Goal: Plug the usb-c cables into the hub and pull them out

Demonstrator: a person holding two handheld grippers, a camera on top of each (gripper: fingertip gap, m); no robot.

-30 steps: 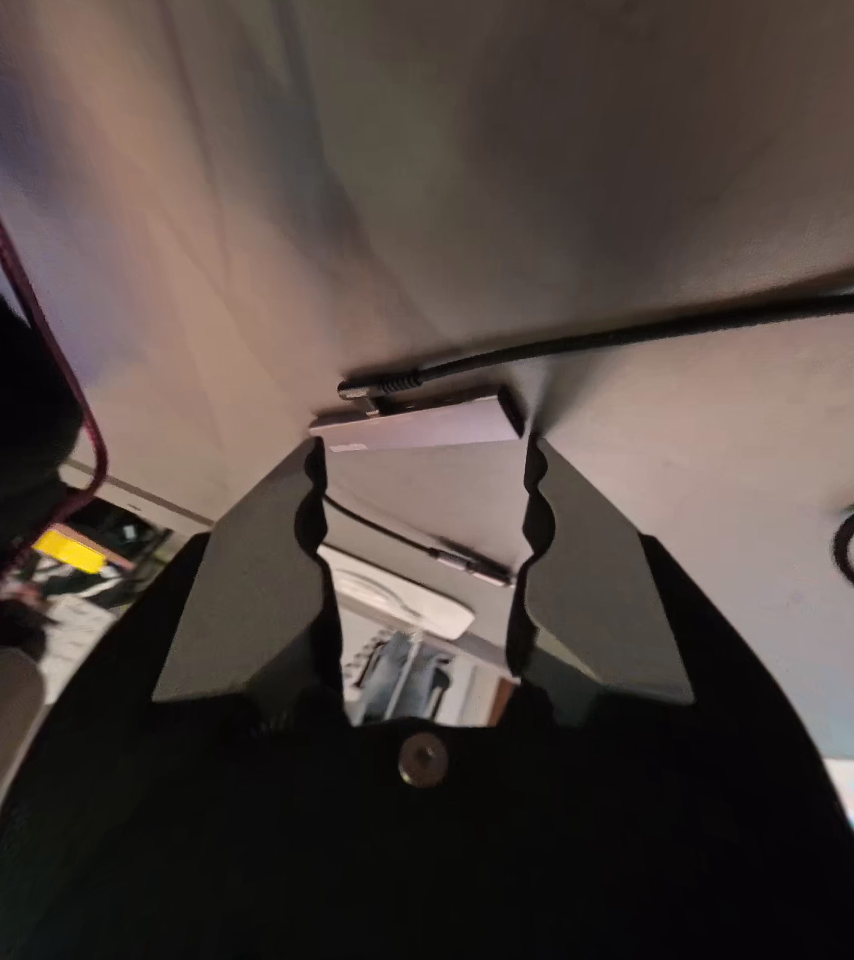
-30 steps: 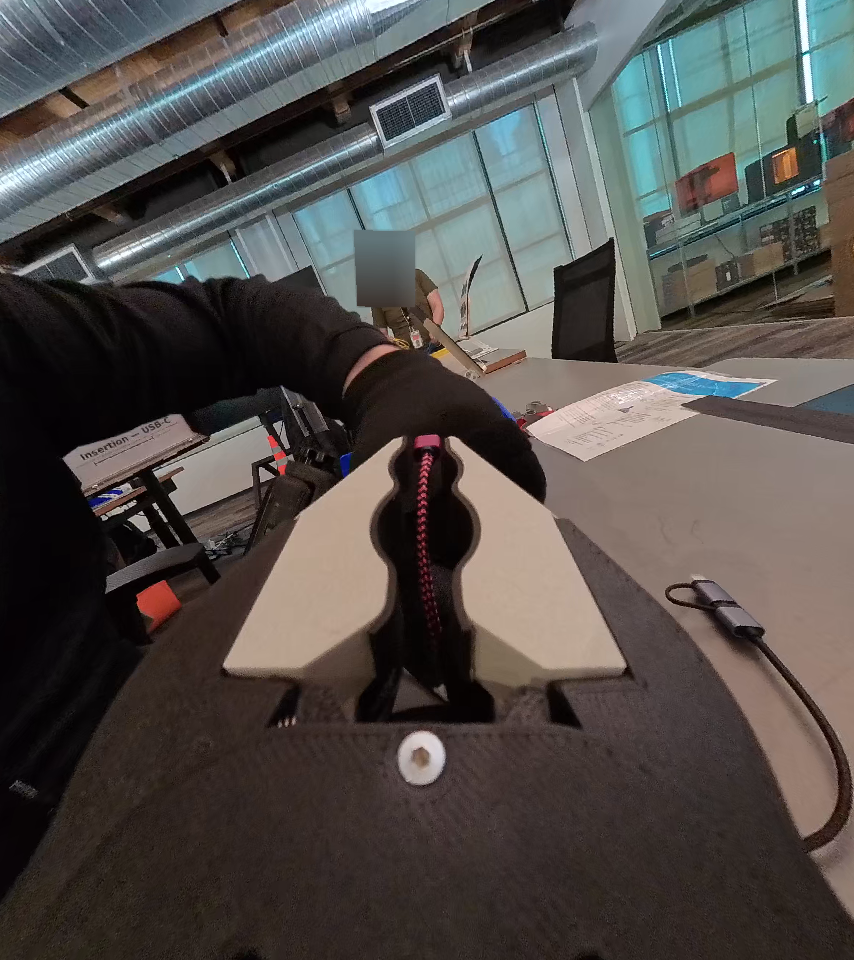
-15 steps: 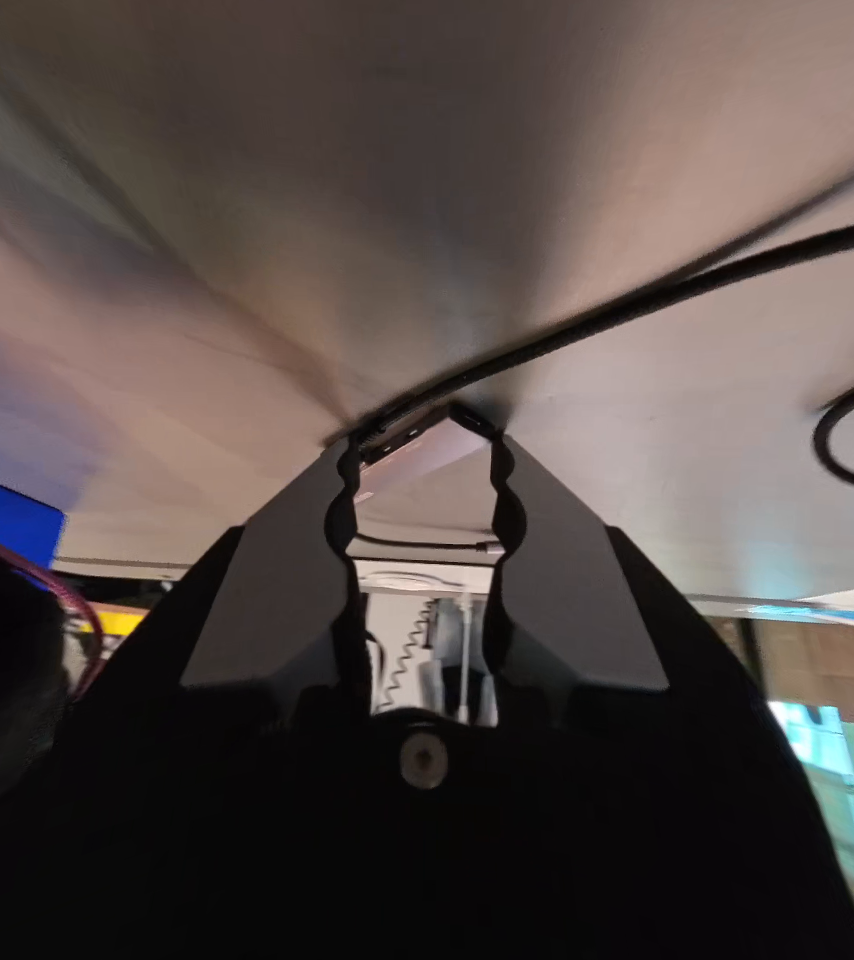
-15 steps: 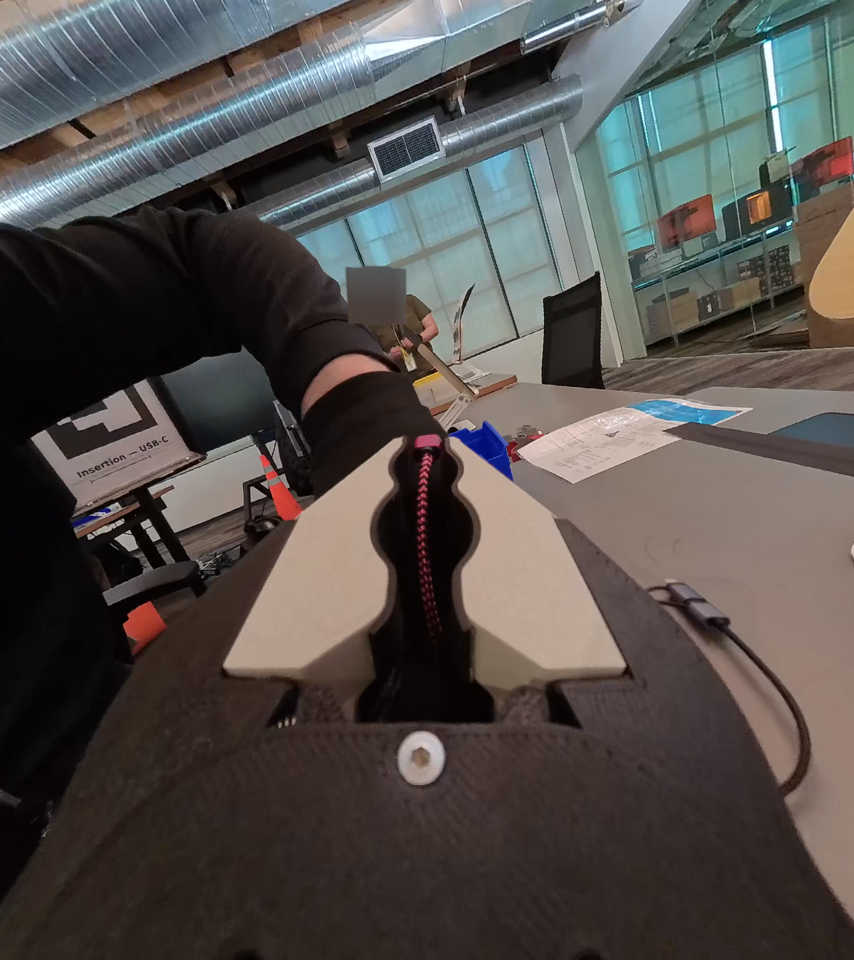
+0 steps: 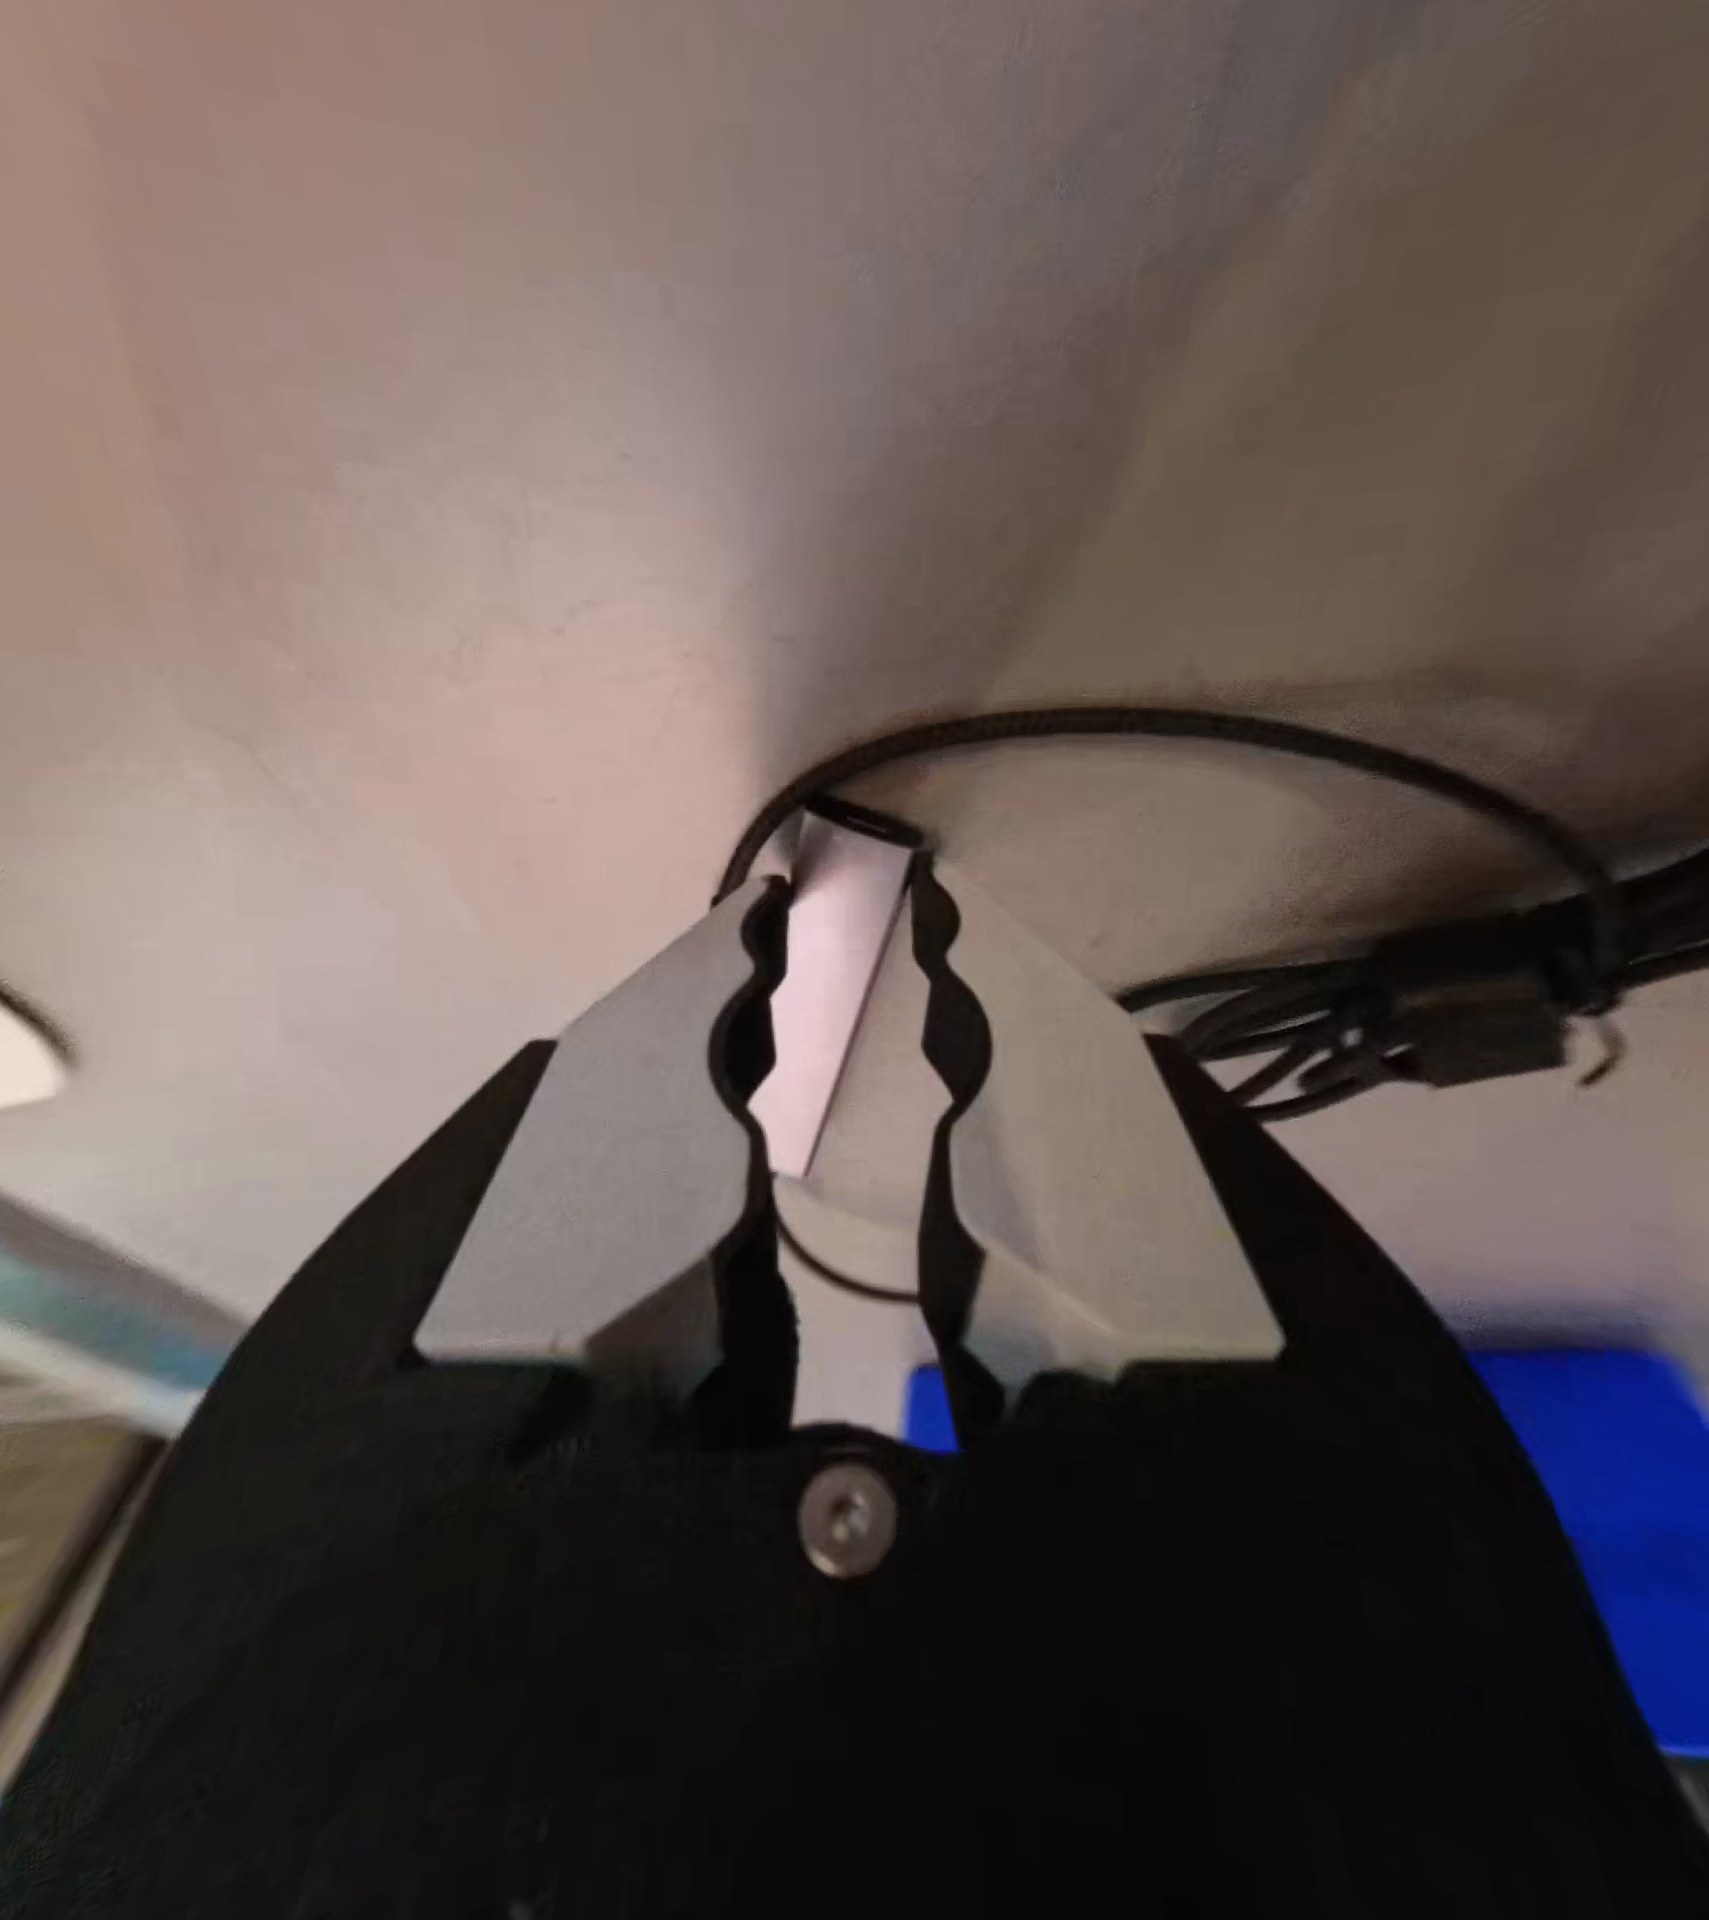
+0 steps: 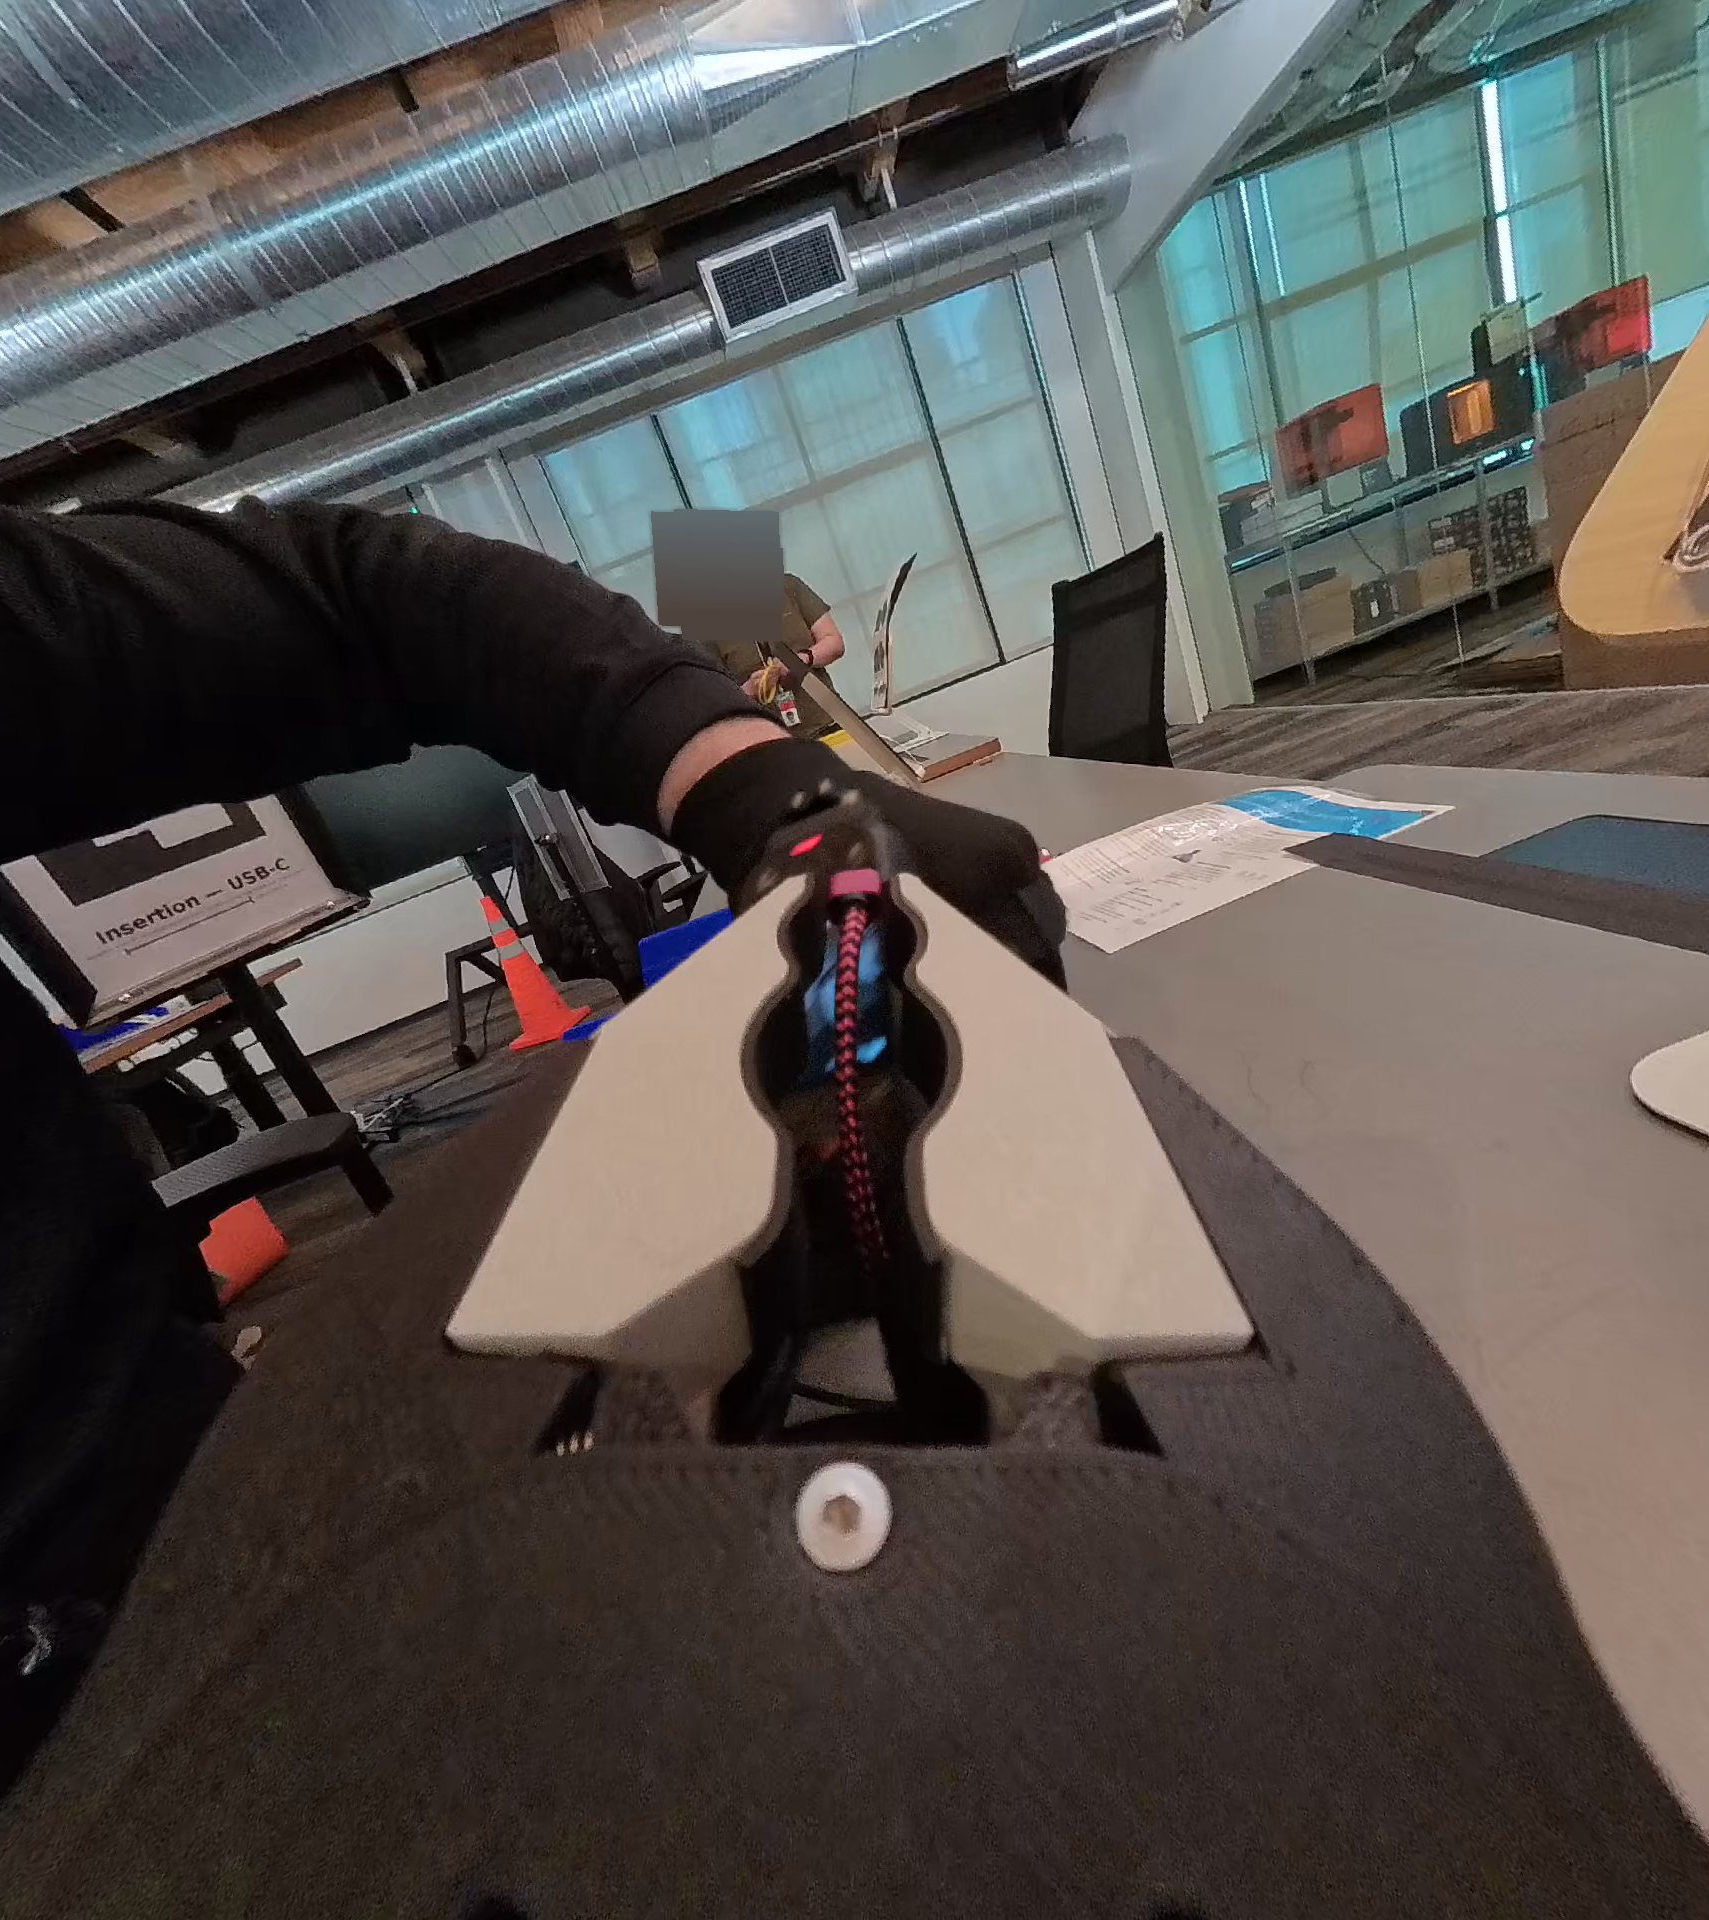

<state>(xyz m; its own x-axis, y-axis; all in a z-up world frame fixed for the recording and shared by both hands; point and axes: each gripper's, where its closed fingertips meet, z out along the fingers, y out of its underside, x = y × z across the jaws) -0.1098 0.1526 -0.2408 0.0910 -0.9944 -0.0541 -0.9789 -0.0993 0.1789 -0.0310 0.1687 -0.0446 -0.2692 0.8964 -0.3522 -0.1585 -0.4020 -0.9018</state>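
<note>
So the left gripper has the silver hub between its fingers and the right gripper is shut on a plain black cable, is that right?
Not quite. The right wrist view shows the right gripper shut on a pink and black braided cable, not a plain black one. The left gripper does have the silver hub between its fingers.

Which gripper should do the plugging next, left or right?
Right, probably. The right gripper is shut on the pink braided cable, plug end forward. The left gripper is busy gripping the silver hub, so it should just steady it.
</note>
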